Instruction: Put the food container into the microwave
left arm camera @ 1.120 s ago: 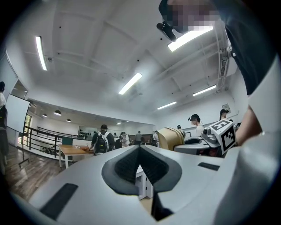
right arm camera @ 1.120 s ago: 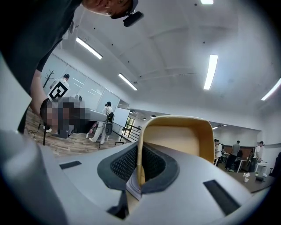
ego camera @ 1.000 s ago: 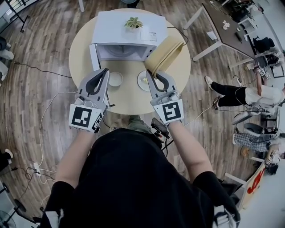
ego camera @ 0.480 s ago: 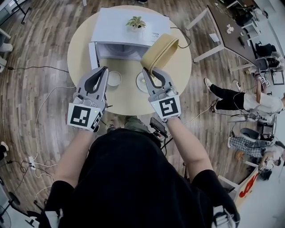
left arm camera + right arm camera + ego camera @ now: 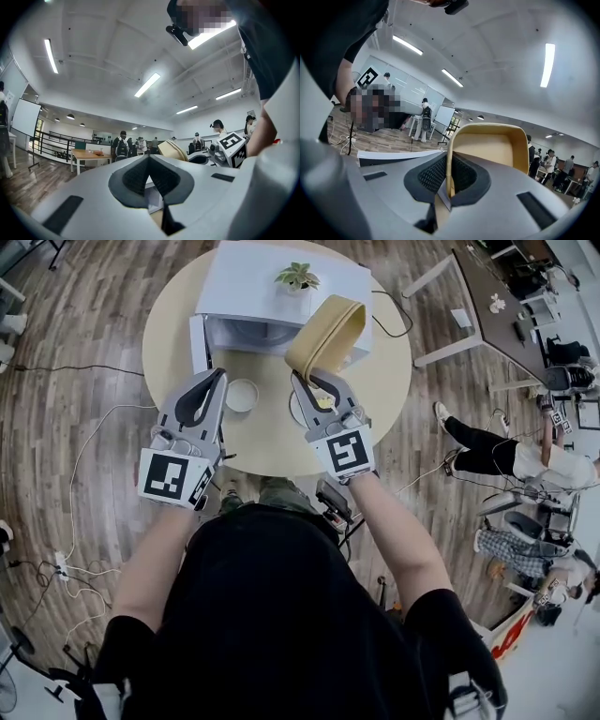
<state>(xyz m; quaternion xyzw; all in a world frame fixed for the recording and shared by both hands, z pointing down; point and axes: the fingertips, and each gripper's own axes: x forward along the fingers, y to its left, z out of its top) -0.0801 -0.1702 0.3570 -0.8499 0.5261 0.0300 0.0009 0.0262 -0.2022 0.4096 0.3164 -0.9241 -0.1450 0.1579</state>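
My right claw (image 5: 305, 381) pinches the rim of the food container (image 5: 326, 332), which rises just ahead of the claw, short of the open microwave (image 5: 251, 289). Insertion remains to be done. My left claw (image 5: 218, 379) is pressed together, empty.

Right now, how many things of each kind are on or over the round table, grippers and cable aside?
Microwave: 1
Plant: 1
Container: 1
Dish: 2
Total: 5
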